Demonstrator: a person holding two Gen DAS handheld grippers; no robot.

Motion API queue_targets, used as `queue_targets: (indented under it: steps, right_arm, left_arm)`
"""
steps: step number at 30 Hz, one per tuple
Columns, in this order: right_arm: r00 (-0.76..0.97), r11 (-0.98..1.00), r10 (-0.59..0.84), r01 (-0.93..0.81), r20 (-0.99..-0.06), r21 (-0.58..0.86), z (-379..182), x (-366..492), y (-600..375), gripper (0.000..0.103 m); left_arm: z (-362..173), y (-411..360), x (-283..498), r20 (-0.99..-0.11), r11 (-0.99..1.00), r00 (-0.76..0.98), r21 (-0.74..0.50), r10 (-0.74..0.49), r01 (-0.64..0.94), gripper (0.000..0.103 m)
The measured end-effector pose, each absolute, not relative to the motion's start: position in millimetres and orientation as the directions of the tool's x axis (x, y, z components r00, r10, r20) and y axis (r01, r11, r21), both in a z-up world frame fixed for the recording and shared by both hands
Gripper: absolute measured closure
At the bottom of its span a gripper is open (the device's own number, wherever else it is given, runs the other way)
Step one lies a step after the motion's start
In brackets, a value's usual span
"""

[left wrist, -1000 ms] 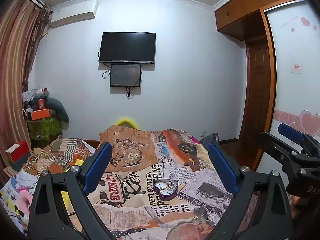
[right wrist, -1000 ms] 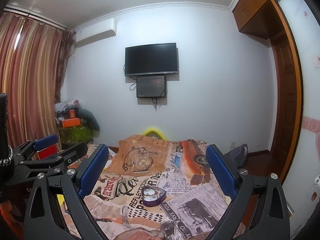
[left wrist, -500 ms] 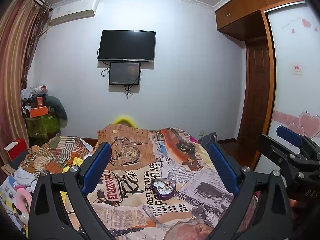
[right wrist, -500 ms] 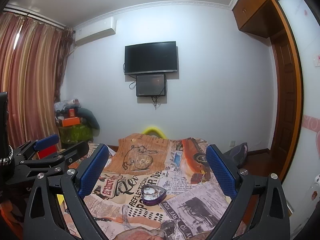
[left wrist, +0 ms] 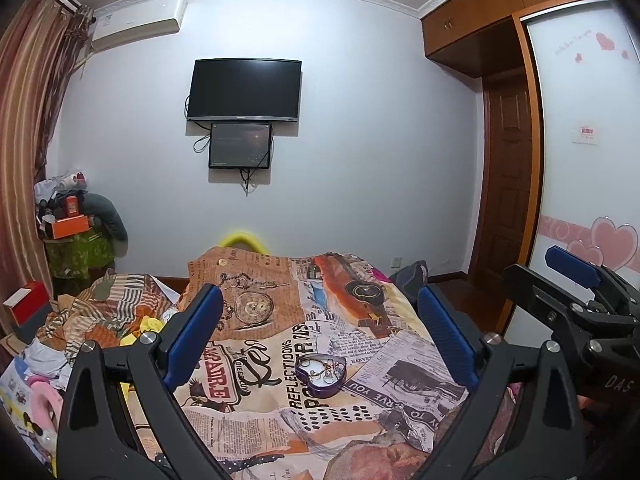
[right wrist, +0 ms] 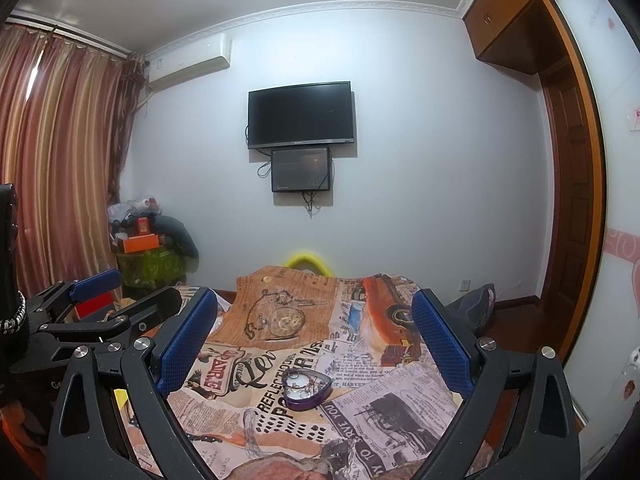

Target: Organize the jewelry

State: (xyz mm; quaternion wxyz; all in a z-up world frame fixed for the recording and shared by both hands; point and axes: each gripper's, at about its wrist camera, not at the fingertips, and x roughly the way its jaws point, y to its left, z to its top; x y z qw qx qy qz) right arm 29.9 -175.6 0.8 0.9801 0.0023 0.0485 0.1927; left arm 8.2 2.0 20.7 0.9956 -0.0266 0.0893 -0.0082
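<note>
We hold the left tool [left wrist: 318, 324] above the near end of a bed [left wrist: 404, 364], its two blue-padded fingers [left wrist: 195, 334] spread wide apart with nothing between them. Our right tool [right wrist: 314, 330] is beside it, likewise spread wide and empty; each tool shows at the edge of the other's view. On the bedcover, a newspaper-print collage with a pocket watch and an orange car, sits a purple heart-shaped jewelry box [left wrist: 320, 373], open at the top. Inside it we make out a tangle of small silvery pieces of jewelry [left wrist: 325, 371]; which pieces they are we cannot tell. The box lies roughly midway between the fingers of both tools in each view, farther along the bed and well clear of the pads. Beyond the bed, a dark television [right wrist: 301, 114] hangs on the pale wall with a smaller screen [right wrist: 301, 170] just beneath it. Striped curtains [right wrist: 60, 160] hang at the left.
</note>
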Motion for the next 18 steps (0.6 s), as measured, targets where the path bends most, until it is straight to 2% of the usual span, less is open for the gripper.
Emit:
queue_targets:
  steps: [18]
  right_arm:
    - [0.921,0.928,0.372,-0.371,-0.116,0.033,-4.9,36.0,-174.5,0.006]
  left_arm:
    - [16.7,3.5,15.7,-0.189,0.999,0.982,-0.053,-0.021,0.011,0.005]
